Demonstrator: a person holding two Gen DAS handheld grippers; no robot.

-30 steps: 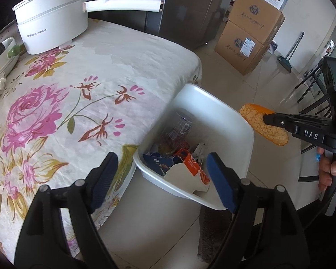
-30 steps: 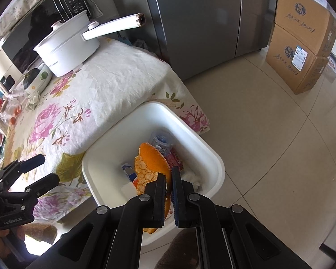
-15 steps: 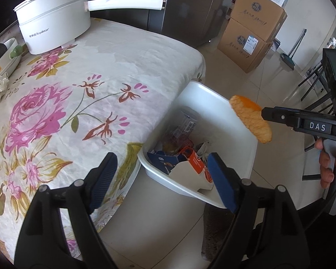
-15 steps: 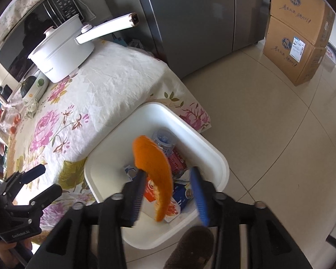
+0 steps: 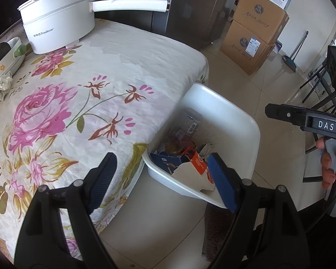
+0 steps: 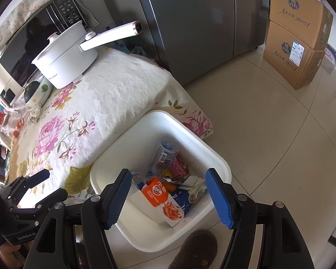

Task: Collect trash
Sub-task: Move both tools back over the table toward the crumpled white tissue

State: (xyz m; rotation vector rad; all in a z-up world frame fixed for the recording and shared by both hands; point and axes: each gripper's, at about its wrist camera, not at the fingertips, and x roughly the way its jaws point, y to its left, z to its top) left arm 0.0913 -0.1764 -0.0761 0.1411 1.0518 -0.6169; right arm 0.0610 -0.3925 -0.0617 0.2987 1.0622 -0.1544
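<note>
Mostly buried among the rubbish in the white bin [image 6: 221, 163]: an orange peel [image 6: 170, 186], only a small patch showing between an orange carton [image 6: 159, 194] and a crumpled wrapper. Also inside the bin: a clear plastic bottle [image 6: 163, 154], partly hidden. Above the bin, right gripper [image 6: 170, 198], jaws opening with nothing between them. Beside the bin on its table side, left gripper [image 5: 162, 179], spread wide and empty. Against the bin, a floral tablecloth [image 5: 78, 94]; far across it from the bin, a white pot [image 5: 58, 24]. Below the bin, a slipper [image 6: 193, 250], cut off by the frame.
</note>
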